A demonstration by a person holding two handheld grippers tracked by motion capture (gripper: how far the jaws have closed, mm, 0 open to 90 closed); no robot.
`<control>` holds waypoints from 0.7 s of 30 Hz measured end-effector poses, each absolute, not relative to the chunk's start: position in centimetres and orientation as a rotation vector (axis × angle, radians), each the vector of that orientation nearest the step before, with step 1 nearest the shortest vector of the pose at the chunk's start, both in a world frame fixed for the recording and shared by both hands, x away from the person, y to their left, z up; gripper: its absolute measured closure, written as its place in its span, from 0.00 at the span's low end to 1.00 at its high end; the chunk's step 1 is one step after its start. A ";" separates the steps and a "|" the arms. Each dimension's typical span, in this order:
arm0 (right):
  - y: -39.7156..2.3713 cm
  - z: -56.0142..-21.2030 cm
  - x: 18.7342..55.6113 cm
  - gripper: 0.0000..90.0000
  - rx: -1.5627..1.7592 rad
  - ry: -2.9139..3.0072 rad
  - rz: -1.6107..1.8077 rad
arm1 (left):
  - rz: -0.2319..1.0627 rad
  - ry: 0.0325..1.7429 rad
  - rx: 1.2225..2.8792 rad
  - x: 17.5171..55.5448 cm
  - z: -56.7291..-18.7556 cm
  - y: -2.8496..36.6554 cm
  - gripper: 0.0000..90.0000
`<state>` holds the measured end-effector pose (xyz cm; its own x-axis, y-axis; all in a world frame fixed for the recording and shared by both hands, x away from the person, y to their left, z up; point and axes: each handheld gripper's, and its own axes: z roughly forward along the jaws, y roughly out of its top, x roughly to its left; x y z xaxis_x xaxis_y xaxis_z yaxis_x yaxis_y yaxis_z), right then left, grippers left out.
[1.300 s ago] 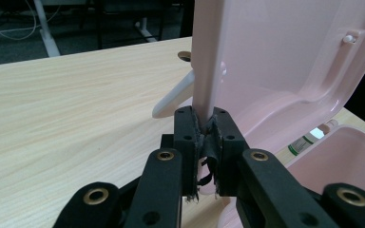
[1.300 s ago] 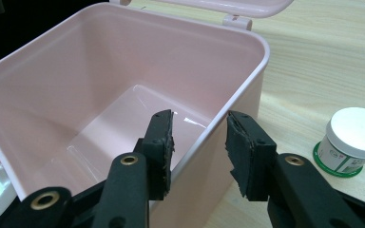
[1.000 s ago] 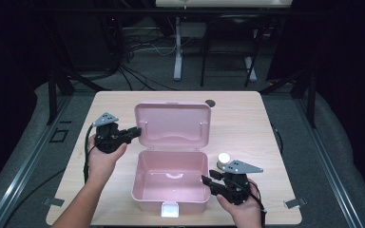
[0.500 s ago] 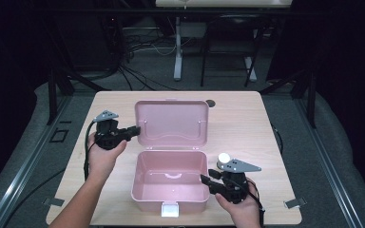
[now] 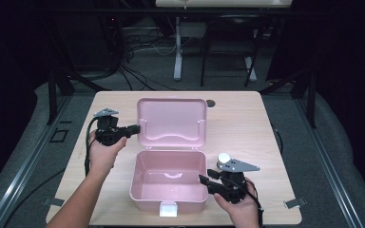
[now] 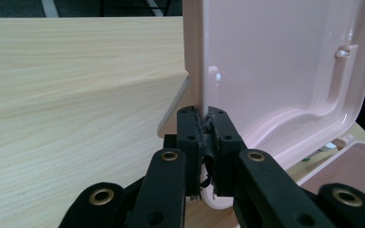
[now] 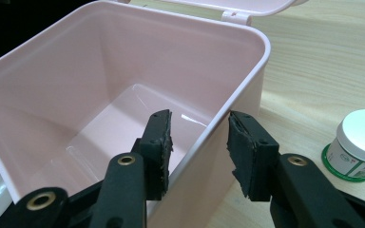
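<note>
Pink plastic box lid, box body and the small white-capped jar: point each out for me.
Pink plastic box lid [image 5: 172, 121], high view, inner face.
Pink plastic box body [image 7: 247, 35], right gripper view, rim corner.
Small white-capped jar [image 7: 363, 133], right gripper view, white cap top.

Box [image 5: 168, 190] and open lid [image 5: 171, 121]: pale glossy pink throughout; latch tab [image 5: 168, 209] at the front is whiter. Counter [image 5: 247, 128]: light wood grain, fine streaks noted in the left gripper view. Left claw [image 6: 204, 142] and right claw [image 7: 199, 152]: matte black, brass-coloured rivets, with a grey plate [image 5: 237, 165] on the right one. Small jar [image 7: 359, 145]: white cap, white label with green base ring. Floor [image 5: 342, 156]: grey; surroundings are recorded as black.
</note>
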<state>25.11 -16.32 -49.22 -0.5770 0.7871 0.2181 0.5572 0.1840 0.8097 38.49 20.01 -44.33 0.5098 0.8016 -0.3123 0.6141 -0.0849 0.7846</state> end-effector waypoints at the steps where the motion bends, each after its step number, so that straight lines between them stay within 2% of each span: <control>1: -16.3 -49.2 25.1 0.67 1.290 2.212 1.342 | 0.236 1.192 1.786 38.6 -44.3 20.0 0.95; 21: -16.2 -49.2 25.0 0.67 1.301 2.211 1.342 | 0.164 1.250 1.770 39.8 -44.9 20.1 0.95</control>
<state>24.98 -16.18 -49.21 -0.5723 0.7889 0.2240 0.5627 0.1791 0.8070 39.75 20.08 -44.94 0.4726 0.7961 -0.3780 0.6720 -0.0481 0.7390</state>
